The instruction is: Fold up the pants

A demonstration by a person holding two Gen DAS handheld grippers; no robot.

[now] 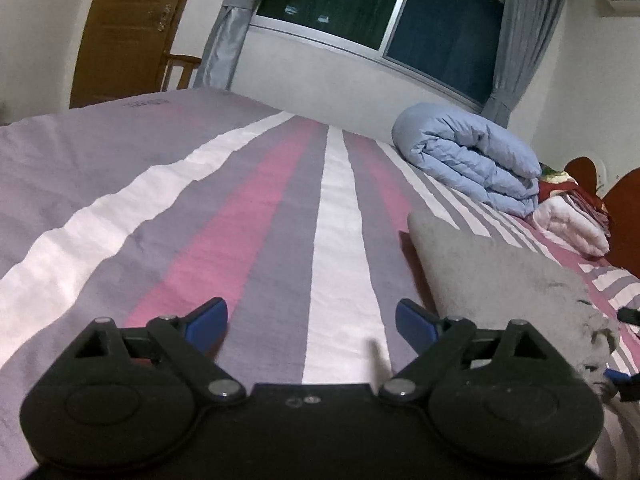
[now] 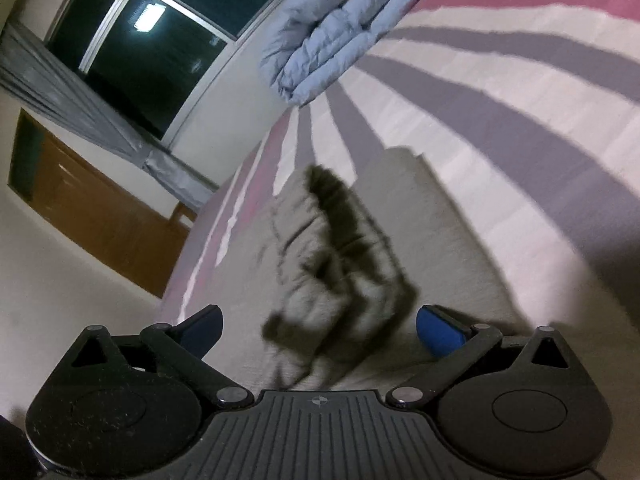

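Grey pants (image 1: pixel 496 272) lie on the striped bed to the right of my left gripper (image 1: pixel 312 322). The left gripper is open and empty, low over the bedspread, with its blue pads (image 1: pixel 208 320) wide apart. In the right wrist view the pants (image 2: pixel 400 240) lie straight ahead, with a bunched, dark-shadowed part (image 2: pixel 332 248) in the middle, blurred by motion. My right gripper (image 2: pixel 320 330) is open just above the near end of the pants. I cannot tell whether its pads touch the cloth. Part of the right gripper shows at the left wrist view's right edge (image 1: pixel 624 380).
The bed carries a pink, grey and white striped cover (image 1: pixel 260 220). A folded light-blue duvet (image 1: pixel 472 156) and a white and red bundle (image 1: pixel 568 216) lie at the far right. A window (image 1: pixel 380 4), curtains and a wooden door (image 1: pixel 128 28) stand behind.
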